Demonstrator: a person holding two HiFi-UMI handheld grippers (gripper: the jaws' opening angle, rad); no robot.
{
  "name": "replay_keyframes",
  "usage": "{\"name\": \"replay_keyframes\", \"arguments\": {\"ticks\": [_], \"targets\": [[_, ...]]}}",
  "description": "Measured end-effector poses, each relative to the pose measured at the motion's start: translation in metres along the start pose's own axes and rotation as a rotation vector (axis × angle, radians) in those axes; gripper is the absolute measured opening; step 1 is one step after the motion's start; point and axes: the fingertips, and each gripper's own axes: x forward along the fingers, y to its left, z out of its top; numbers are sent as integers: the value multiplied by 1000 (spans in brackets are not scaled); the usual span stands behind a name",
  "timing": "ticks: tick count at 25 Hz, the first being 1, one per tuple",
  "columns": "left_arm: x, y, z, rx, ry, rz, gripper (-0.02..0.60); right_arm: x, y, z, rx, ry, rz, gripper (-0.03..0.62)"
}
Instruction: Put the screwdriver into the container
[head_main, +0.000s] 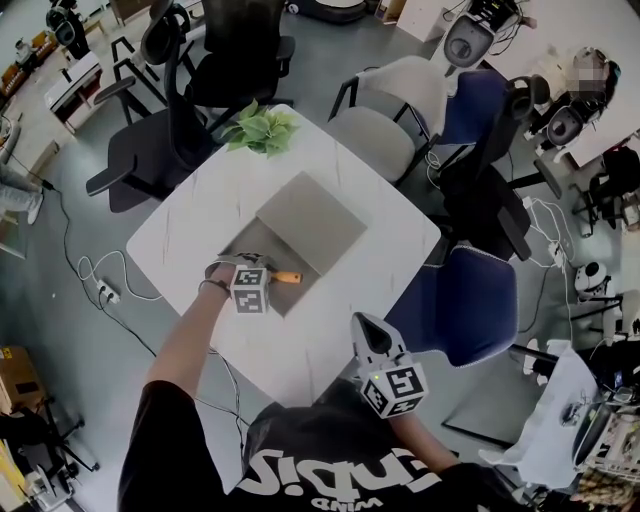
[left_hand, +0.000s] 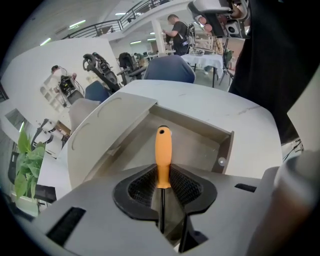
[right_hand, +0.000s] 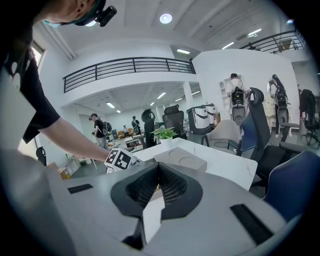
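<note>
Left gripper (left_hand: 162, 172): my fingers clamp the screwdriver (left_hand: 163, 150) at the base of its orange handle, with the shaft running back between them. The handle lies over the floor of the open container (left_hand: 202, 145). Right gripper (right_hand: 159, 175): fingers pressed together, empty, well apart from the container.

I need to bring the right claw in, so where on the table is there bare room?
Bare tabletop lies between the container and the near edge, and right of the lid toward the blue chair. Crowded: the container, where the left claw holds the screwdriver, and the plant corner.
</note>
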Motion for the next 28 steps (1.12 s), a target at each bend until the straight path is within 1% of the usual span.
{"name": "replay_keyframes", "arguments": {"ticks": [2,6,10,12,14,15,16,18,20,22,25,28], "targets": [[-1,0,2,-14,-7,-5,105,0,0,0,1,2,2,12],[-3,-2,8,-17,-19,-15,138,1,0,1,-4,2,12,12],[-12,2,12,-24,-39,0,141,1,1,1,-6,0,18,12],[-22,5,19,-27,-57,18,128,1,1,1,-9,-4,24,12],[-34,11,25,-43,-72,53,51,0,2,1,-11,-8,31,12],[-40,14,28,-63,-82,73,27,-2,2,2,-13,-10,35,12],[-47,17,31,-86,-94,93,15,-3,3,3,-15,-11,39,12],[-64,21,38,-122,-119,141,14,-4,5,5,-21,-16,49,12],[-83,23,46,-143,-144,200,14,-5,7,8,-30,-24,61,12],[-104,25,56,-180,-181,264,14,-6,9,9,-41,-32,74,12],[-138,21,72,-277,-261,358,14,-10,12,13,-52,-44,91,12],[-169,8,83,-376,-338,439,14,-13,15,18,-65,-59,108,12]]}}
